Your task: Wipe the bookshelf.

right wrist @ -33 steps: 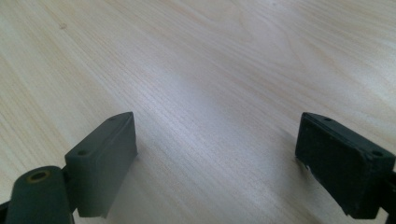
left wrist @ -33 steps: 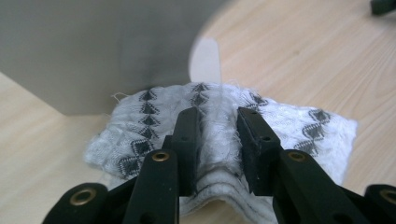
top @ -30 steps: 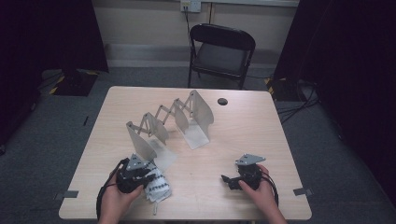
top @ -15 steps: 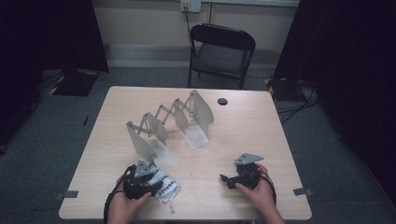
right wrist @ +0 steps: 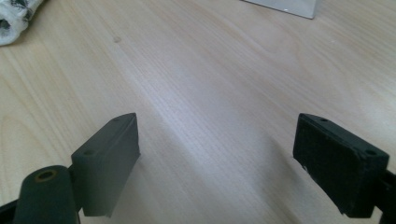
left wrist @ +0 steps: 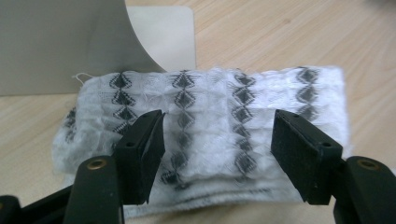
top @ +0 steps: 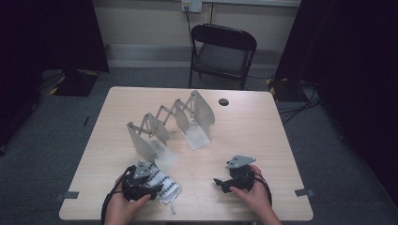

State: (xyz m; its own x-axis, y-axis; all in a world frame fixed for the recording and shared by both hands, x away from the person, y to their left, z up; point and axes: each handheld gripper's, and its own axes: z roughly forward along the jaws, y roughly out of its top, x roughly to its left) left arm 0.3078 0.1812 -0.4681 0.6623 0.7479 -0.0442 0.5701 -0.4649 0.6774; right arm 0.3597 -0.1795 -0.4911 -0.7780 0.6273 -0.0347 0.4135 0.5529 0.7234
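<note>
On the table [top: 263,126], near the front edge at the person's left, lies a folded cloth [top: 165,189]: white, with rows of black diamond marks. Left gripper [top: 155,188] sits right at it, held in the left hand [top: 123,202].

Left gripper view: jaws spread wide, one on each side of the cloth's [left wrist: 210,126] middle, cloth lying between and beyond them. Pads [left wrist: 142,154] hover over or just at the fabric; cannot tell if they touch it. Nothing is pinched. Cloth looks bunched into layers, near edge folded. Just behind it stands a grey metal plate [left wrist: 60,42], with its flat foot [left wrist: 163,35] lying on the wood.

That plate is one end of the rack [top: 171,123], a metal accordion file divider stretched diagonally across mid-table, scissor links joining the upright plates. Cloth lies just beside its near end.

Right gripper [top: 219,183] is at front right, in the right hand [top: 253,192], well apart from the cloth, jaws pointing left along the table. Right gripper view: jaws wide apart, bare wood between them, nothing held. Cloth corner [right wrist: 16,14] shows top left, a rack foot [right wrist: 285,5] at the top edge.

Small dark disc [top: 224,101] sits near the far edge. Folding chair [top: 223,51] stands behind the table.
</note>
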